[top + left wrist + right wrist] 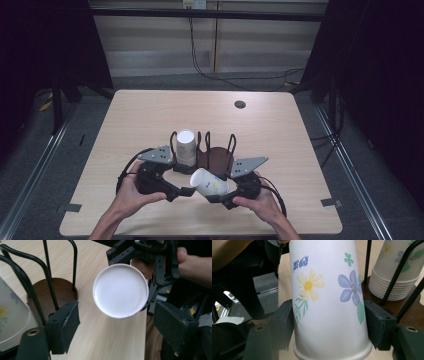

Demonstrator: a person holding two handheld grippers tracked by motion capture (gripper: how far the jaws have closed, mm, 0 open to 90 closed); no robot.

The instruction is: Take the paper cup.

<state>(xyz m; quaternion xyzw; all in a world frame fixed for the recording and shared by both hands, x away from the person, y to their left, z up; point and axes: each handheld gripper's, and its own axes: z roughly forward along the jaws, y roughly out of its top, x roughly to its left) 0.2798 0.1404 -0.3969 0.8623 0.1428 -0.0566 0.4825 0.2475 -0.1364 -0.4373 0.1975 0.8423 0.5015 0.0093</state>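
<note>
Setting: pale wooden table (150, 115) on a grey floor, dark curtains at both sides.
Hands: left hand (131, 196) and right hand (260, 204) come in from the near edge, each holding a black gripper.
Right gripper: right gripper (216, 194) has its jaws closed on the sides of a paper cup (209, 183); its own view shows both pads pressed against the flowered wall.
Cup: white paper, printed with yellow and blue flowers, held tilted above the table, its flat base turned toward the left gripper.
Left gripper: left gripper (186, 191) has its jaws spread apart, holding nothing, just beside the cup's base.
Rack: brown round stand (214, 156) with black wire loops, directly behind the grippers.
Stack: nested paper cups (185, 147) upside down in the stand's left side.
Far edge: small dark round spot (240, 104) on the tabletop.
</note>
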